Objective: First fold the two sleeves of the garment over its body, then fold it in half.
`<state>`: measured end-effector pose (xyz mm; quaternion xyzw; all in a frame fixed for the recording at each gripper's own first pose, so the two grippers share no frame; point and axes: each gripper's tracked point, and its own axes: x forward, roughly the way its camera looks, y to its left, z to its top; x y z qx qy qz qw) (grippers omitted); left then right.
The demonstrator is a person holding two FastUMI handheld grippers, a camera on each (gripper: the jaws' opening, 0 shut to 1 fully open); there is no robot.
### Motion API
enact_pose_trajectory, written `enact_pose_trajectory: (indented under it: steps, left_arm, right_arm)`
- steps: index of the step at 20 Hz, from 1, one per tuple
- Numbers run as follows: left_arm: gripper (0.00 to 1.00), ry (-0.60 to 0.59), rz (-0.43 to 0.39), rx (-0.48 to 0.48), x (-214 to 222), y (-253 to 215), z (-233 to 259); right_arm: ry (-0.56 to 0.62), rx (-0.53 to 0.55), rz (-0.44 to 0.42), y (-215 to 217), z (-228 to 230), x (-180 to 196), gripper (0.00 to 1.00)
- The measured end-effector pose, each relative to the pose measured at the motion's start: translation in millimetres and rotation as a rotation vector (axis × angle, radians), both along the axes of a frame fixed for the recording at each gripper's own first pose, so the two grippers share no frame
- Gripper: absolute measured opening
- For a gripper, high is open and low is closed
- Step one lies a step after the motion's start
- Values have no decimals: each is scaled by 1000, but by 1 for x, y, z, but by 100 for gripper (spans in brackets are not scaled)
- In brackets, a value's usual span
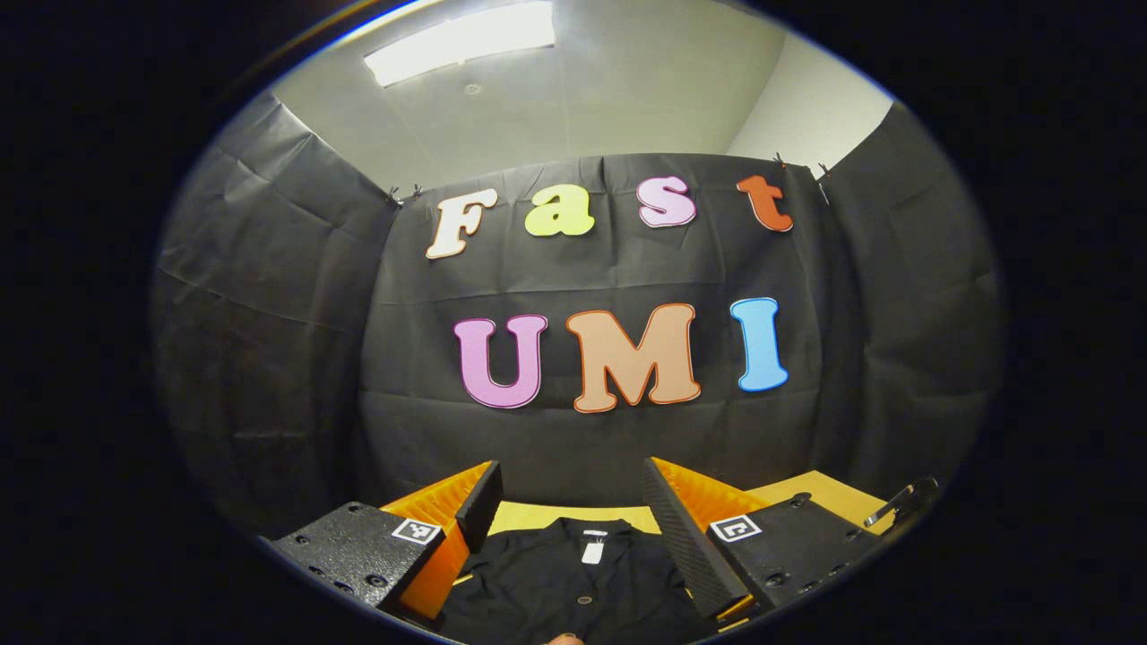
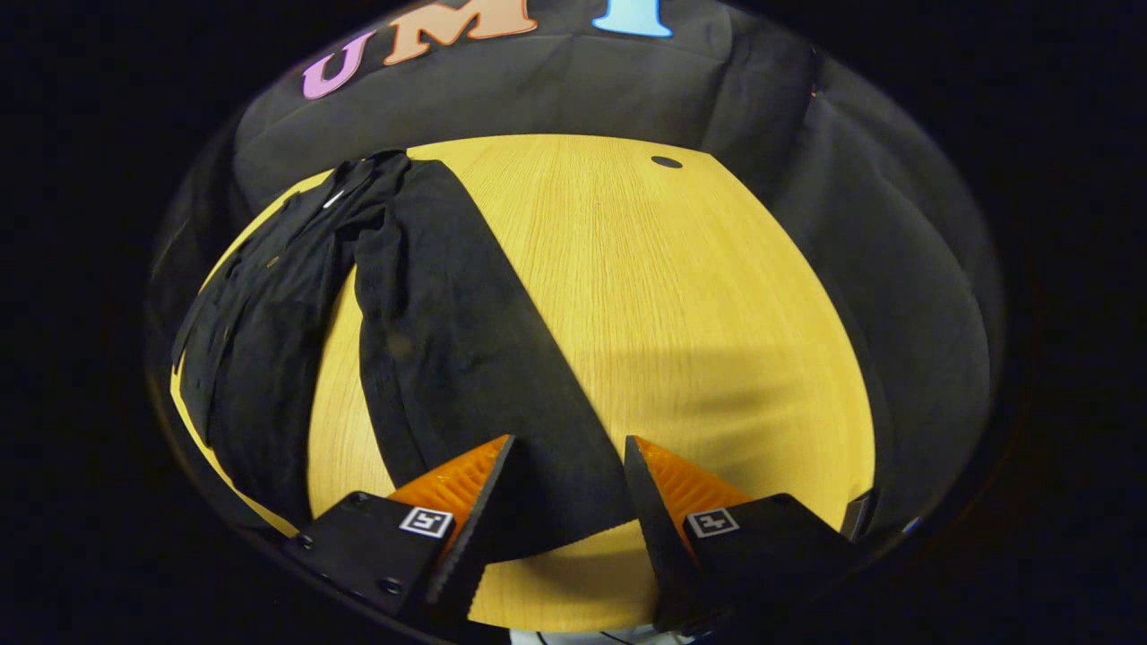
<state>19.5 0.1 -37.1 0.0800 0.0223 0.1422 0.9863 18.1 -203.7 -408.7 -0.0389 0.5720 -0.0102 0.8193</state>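
Observation:
A black button-up garment lies flat on the wooden table. In the left gripper view its collar [image 1: 582, 537] with a white tag faces me, low in the picture, and my left gripper [image 1: 569, 528] stands open above it with nothing between its fingers. In the right gripper view the garment's body [image 2: 260, 313] lies at the left and one long sleeve [image 2: 466, 358] stretches out across the table toward me. My right gripper [image 2: 564, 502] is open just over the cuff end of that sleeve, a finger on each side, not pressing on it.
The yellow wooden table [image 2: 699, 313] spreads wide to the right of the sleeve, with a small dark hole [image 2: 666, 162] near its far edge. Black cloth walls close the booth behind and at both sides. A fingertip [image 1: 564, 638] peeks in at the bottom of the left gripper view.

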Motion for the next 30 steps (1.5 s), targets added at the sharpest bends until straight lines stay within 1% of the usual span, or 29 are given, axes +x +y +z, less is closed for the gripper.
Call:
enact_pose_trajectory:
  steps: [1, 2, 3, 4, 5, 6, 7, 8, 9, 12, 13, 15, 16, 17, 18, 19, 21, 22, 23, 25, 26, 27, 28, 30]
  left_arm:
    - [93, 0, 3, 6, 0, 1, 1]
    - [93, -1, 5, 9, 0, 3, 2]
    - [93, -4, 9, 11, 0, 5, 2]
    - [91, -9, 13, 12, -1, 8, 3]
    - [91, -15, 19, 11, -3, 11, 5]
    - [95, -20, 21, 6, -5, 15, 5]
    - [94, -25, 20, 0, -7, 18, 6]
    - [94, -27, 17, -5, -7, 23, 3]
    - [94, -26, 15, -8, -6, 29, 2]
    - [94, -25, 23, -11, -12, 57, 4]
    - [94, -34, 26, -7, -13, 66, 7]
    - [93, -33, 41, 5, -14, 88, 10]
    - [94, -28, 43, 6, -14, 97, 8]
    - [94, -26, 42, 4, -14, 103, 8]
    - [93, -25, 42, 3, -14, 109, 9]
    - [94, -26, 43, 3, -15, 115, 10]
    - [93, -22, 46, 2, -17, 128, 9]
    - [94, -20, 48, 1, -19, 135, 8]
    - [93, -19, 52, 0, -21, 142, 8]
    - [93, -13, 67, 0, -26, 161, 7]
    - [94, -13, 75, -3, -28, 170, 7]
    - [93, -15, 82, -5, -31, 177, 6]
    - [94, -15, 91, -7, -34, 187, 6]
    - [94, -14, 107, -8, -39, 203, 5]
  right_arm:
    - [-5, 14, -25, 1, 2, 2, 75]
    - [-3, 17, -30, 1, 0, 2, 70]
    - [-2, 23, -23, 6, 3, 3, 65]
    - [-6, 31, -18, 13, 0, 5, 58]
    - [-13, 38, -17, 18, -2, 7, 36]
    - [-17, 36, -21, 18, -3, 6, 26]
    - [-22, 23, -26, 19, -4, 7, 12]
    - [-23, 8, -28, 17, -3, 5, 10]
    - [-30, 1, -55, 17, -4, 6, 5]
    - [-108, -15, -129, 23, 9, 8, 4]
    - [-144, -4, -146, 30, 19, 14, 5]
    - [-240, -24, -158, 38, 39, 34, 4]
    - [-258, -32, -159, 43, 51, 40, 4]
    - [-280, -28, -167, 50, 62, 47, 2]
    - [-305, -21, -178, 54, 69, 55, 4]
    - [-329, -9, -190, 60, 79, 65, 4]
    - [-381, 9, -207, 74, 100, 84, 4]
    - [-401, 8, -202, 79, 109, 92, 4]
    - [-430, -1, -191, 84, 118, 101, 4]
    - [-467, -17, -162, 99, 133, 118, 4]
    - [-486, -17, -151, 109, 141, 126, 4]
    - [-500, -15, -143, 117, 147, 130, 4]
    - [-514, -16, -132, 129, 154, 137, 4]
    - [-561, -24, -110, 150, 167, 149, 4]
